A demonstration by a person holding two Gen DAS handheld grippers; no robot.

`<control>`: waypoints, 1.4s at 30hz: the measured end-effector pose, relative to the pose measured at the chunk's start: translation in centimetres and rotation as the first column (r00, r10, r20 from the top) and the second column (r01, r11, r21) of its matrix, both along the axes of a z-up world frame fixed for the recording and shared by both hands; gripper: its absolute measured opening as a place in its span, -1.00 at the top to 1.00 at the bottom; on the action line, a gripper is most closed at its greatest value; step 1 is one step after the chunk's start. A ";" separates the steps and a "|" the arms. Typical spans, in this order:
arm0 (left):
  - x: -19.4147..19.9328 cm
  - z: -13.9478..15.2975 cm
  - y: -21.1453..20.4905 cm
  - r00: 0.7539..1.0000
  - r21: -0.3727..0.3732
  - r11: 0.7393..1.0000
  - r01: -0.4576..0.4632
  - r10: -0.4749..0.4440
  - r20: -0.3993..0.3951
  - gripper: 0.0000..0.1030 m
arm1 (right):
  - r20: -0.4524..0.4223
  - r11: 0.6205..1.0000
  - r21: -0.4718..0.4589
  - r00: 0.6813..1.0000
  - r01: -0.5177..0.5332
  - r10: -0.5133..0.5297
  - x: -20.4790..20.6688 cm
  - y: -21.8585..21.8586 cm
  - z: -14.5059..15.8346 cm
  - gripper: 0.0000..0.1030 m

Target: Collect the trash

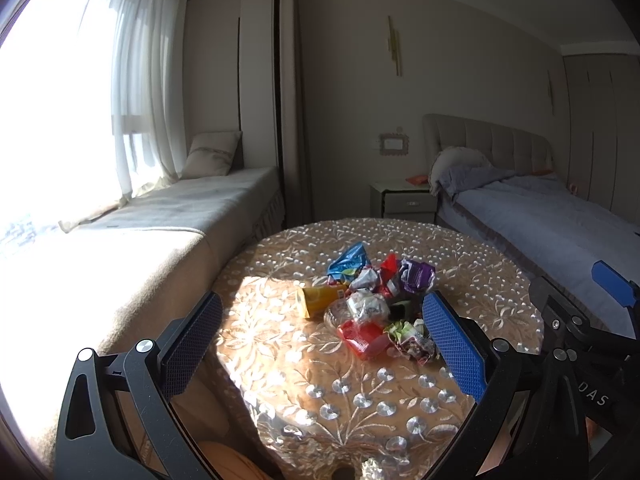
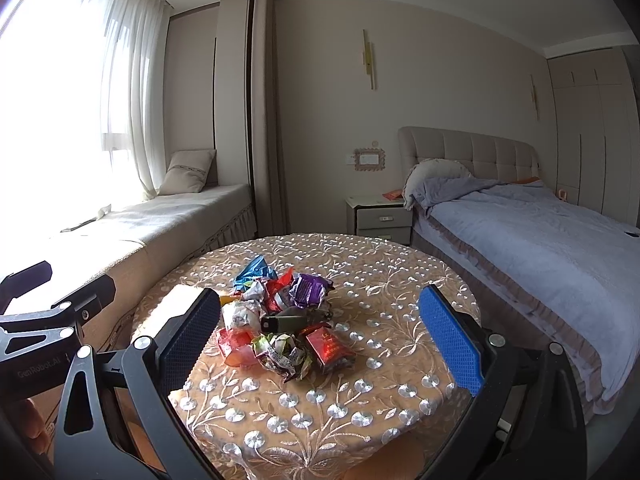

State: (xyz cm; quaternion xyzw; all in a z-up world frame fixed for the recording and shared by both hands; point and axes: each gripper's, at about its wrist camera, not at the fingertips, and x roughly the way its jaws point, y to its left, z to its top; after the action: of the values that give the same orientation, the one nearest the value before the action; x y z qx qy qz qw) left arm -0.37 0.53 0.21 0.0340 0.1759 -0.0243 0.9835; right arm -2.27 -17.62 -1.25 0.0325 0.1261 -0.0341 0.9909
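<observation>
Nearest the lens: left gripper (image 1: 322, 344) spread wide, blue pads far apart, nothing between them, hovering above the near part of a round table (image 1: 400, 404) draped in an embroidered golden cloth. Same for the right gripper (image 2: 320, 336): jaws wide apart, nothing gripped, poised over the near edge of the table, with its dark left pad overlapping the left edge of the pile in its own view. Heaped at mid-table, a pile of trash (image 2: 280, 320), pieces touching and overlapping: red packet (image 2: 330, 348) and crumpled patterned wrapper (image 2: 282, 356) at the front, translucent red wrapper (image 2: 236, 346) just left of those, dark oblong item (image 2: 286, 322) behind, silvery crumpled wrapper (image 1: 366, 306) near the centre, yellow-orange packet (image 1: 318, 298) lying on the sunlit left side, purple wrapper (image 2: 308, 292) and blue wrapper (image 2: 252, 272) at the back. Further off, to the left, a cushioned window seat (image 1: 180, 216) with a pillow (image 1: 212, 154) under sheer curtains (image 1: 136, 80). To the right, a bed (image 2: 540, 236) with a grey-blue cover and tufted headboard (image 2: 468, 152). Between, against the far wall, a nightstand (image 2: 380, 216).
</observation>
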 end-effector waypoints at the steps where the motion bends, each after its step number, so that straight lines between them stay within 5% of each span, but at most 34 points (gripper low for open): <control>1: 0.0 0.0 0.0 1.000 -0.001 1.000 0.000 0.000 0.001 -0.90 | -0.002 1.000 0.000 1.000 0.000 0.000 0.0 0.0 0.0 -0.92; 29: 0.8 -0.6 0.2 1.000 -0.014 1.000 0.023 -0.023 -0.021 -0.90 | -0.013 1.000 -0.006 1.000 -0.005 0.004 0.8 -0.1 -0.2 -0.92; 42: 6.2 -4.1 0.5 0.989 -0.027 0.999 0.039 -0.042 -0.140 -0.90 | -0.124 0.999 -0.032 0.992 -0.025 0.020 5.3 -0.2 -3.7 -0.92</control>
State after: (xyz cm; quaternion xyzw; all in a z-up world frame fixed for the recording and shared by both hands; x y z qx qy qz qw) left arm 5.84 1.03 -3.86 0.0241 0.2437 -0.0486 0.9683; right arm 3.06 -17.82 -4.98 0.0123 0.1871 -0.0269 0.9819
